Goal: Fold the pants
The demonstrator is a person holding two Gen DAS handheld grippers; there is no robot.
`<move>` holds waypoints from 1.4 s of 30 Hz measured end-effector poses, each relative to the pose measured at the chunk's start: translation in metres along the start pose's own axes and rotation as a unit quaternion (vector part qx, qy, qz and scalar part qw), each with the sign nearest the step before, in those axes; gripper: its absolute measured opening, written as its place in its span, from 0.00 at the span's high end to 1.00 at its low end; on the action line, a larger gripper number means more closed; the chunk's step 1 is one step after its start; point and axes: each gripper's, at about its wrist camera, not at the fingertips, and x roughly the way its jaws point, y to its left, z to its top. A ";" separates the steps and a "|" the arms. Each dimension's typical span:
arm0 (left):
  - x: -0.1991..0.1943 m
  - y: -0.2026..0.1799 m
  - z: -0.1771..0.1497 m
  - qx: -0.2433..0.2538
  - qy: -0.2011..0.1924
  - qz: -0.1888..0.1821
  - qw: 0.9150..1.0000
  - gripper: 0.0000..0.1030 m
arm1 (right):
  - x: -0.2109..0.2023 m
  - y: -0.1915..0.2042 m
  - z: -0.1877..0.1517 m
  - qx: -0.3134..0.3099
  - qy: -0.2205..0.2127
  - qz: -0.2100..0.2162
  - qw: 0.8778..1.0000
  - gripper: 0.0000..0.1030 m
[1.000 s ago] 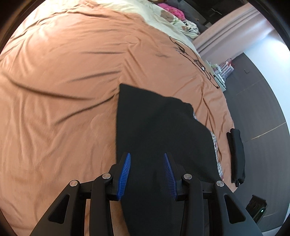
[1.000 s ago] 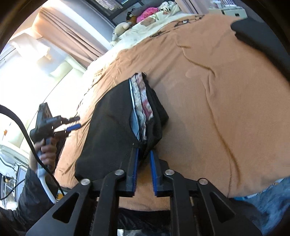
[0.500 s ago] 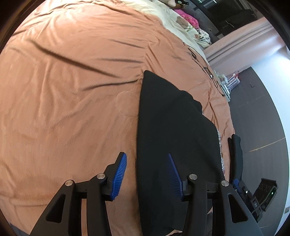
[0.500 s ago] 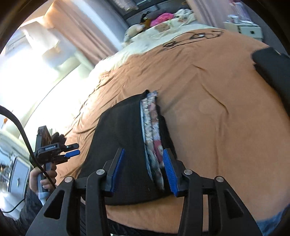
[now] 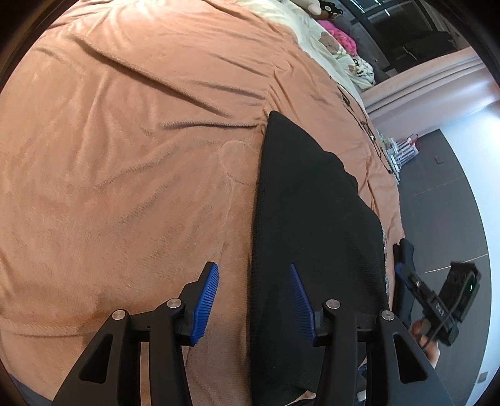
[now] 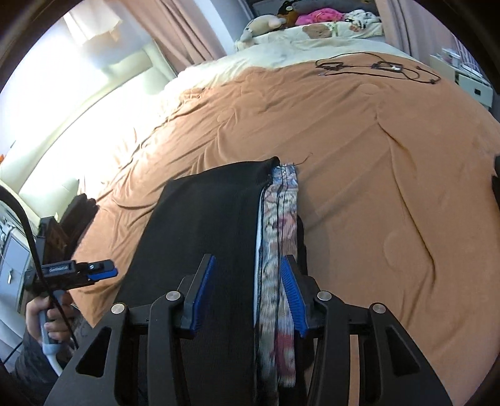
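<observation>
The black pants (image 5: 312, 225) lie folded flat on the orange bedspread (image 5: 125, 156). In the right wrist view the pants (image 6: 212, 225) show a patterned inner waistband (image 6: 279, 225) along their right edge. My left gripper (image 5: 253, 299) is open and empty, above the pants' left edge at the near end. My right gripper (image 6: 247, 293) is open and empty, its jaws apart above the waistband edge. Each gripper shows small in the other's view: the right one (image 5: 406, 271) and the left one (image 6: 103, 271).
Black cables (image 6: 375, 67) lie on the far part of the bed. Pillows and soft toys (image 6: 312, 18) are at the head. Another dark folded garment (image 6: 78, 212) lies at the bed's left edge. A white bedside unit (image 6: 475, 84) stands on the right.
My right gripper was shut on the pants' waistband edge a second ago; it opened and let go. Both grippers have pulled back a little and the pants now lie flat.
</observation>
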 end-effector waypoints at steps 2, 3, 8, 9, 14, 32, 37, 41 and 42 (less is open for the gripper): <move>0.001 0.000 0.000 -0.002 0.000 0.000 1.000 0.52 | 0.008 0.002 0.009 -0.010 0.005 -0.004 1.000 0.60; 0.002 0.000 0.001 -0.004 0.000 0.001 1.000 0.52 | 0.012 0.004 0.012 -0.016 0.007 -0.005 1.000 0.60; 0.007 -0.002 0.005 -0.008 -0.001 0.007 1.000 0.52 | 0.034 0.014 0.030 -0.037 0.018 -0.004 0.999 0.60; 0.007 -0.002 0.005 -0.008 -0.001 0.007 1.000 0.52 | 0.040 0.016 0.034 -0.040 0.022 -0.005 0.999 0.60; 0.013 -0.006 0.006 -0.005 0.003 0.008 1.000 0.52 | 0.057 0.017 0.045 -0.050 0.036 -0.001 0.998 0.60; 0.014 -0.019 0.004 0.005 0.001 0.017 1.000 0.52 | 0.061 0.017 0.060 -0.053 0.041 -0.034 0.997 1.00; 0.016 -0.023 0.002 0.009 0.002 0.017 1.000 0.52 | 0.050 0.008 0.056 -0.036 0.035 -0.044 0.998 1.00; 0.021 -0.022 0.000 0.007 0.010 0.021 1.000 0.52 | 0.057 0.001 0.052 -0.007 0.059 -0.016 0.998 1.00; 0.021 -0.022 0.000 0.007 0.010 0.020 1.000 0.52 | 0.055 0.001 0.053 -0.004 0.059 -0.010 0.998 1.00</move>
